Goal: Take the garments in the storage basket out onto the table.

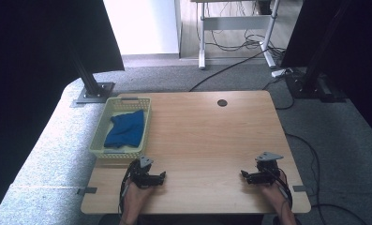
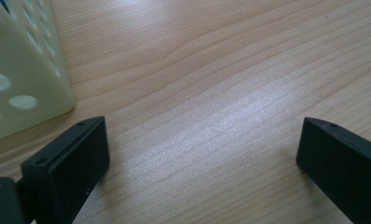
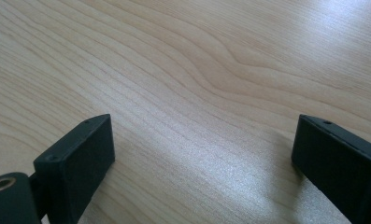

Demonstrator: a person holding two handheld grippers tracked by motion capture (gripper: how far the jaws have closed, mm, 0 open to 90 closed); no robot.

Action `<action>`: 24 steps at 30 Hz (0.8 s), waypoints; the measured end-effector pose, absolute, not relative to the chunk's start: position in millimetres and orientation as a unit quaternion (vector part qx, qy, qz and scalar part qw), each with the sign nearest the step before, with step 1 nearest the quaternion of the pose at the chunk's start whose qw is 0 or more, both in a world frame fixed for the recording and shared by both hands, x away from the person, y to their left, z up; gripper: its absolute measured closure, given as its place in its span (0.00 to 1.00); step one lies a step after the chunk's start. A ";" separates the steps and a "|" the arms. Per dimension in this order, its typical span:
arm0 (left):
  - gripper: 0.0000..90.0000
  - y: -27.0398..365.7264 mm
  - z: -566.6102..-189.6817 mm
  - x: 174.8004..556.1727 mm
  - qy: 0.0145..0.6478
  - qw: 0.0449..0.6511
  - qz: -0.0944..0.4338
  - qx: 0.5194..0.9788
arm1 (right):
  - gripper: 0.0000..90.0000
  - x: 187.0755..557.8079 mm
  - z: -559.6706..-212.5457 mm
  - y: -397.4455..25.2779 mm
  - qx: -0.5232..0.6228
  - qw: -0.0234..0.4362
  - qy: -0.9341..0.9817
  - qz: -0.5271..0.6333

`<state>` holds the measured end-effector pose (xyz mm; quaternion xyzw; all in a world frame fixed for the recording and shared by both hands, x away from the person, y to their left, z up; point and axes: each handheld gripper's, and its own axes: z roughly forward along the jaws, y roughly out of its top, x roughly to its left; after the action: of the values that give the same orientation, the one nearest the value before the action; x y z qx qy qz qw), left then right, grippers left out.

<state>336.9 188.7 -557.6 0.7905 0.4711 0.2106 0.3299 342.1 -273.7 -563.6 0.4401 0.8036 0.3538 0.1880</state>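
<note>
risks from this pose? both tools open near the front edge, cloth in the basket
1. The left tool sits right beside the basket; reaching for the blue cloth could knock the light basket, which already overhangs the table's left edge.
2. The cloth lies bunched; an open-jaw pinch may catch only one fold.
3. The right tool is across the table, so its cable may drag.

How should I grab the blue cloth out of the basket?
Pinch the raised fold near the middle of the blue cloth, coming straight down from above. The basket walls block the sides, and the left gripper, open, is nearest.
</note>
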 end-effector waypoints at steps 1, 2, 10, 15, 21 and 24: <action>0.03 188.7 -557.6 336.9 0.471 0.330 0.211 0.790 | 0.06 342.1 -563.6 -273.7 0.440 0.188 0.804 0.354; 0.03 188.5 -557.7 337.3 0.472 0.330 0.211 0.790 | 0.06 342.1 -563.6 -273.7 0.440 0.188 0.804 0.354; 0.03 188.3 -557.8 338.1 0.472 0.330 0.211 0.790 | 0.06 342.0 -563.7 -273.7 0.439 0.188 0.804 0.354; 0.01 188.3 -557.9 338.5 0.473 0.328 0.210 0.790 | 0.06 341.8 -563.6 -273.8 0.438 0.188 0.805 0.354; 0.01 188.4 -557.9 338.5 0.473 0.328 0.210 0.790 | 0.06 341.8 -563.7 -273.7 0.438 0.187 0.805 0.354; 0.01 188.4 -557.9 338.5 0.473 0.328 0.210 0.791 | 0.06 341.8 -563.7 -273.7 0.438 0.187 0.805 0.354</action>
<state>338.5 188.4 -557.9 0.7906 0.4726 0.2099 0.3279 341.8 -273.7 -563.7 0.4377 0.8048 0.3544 0.1873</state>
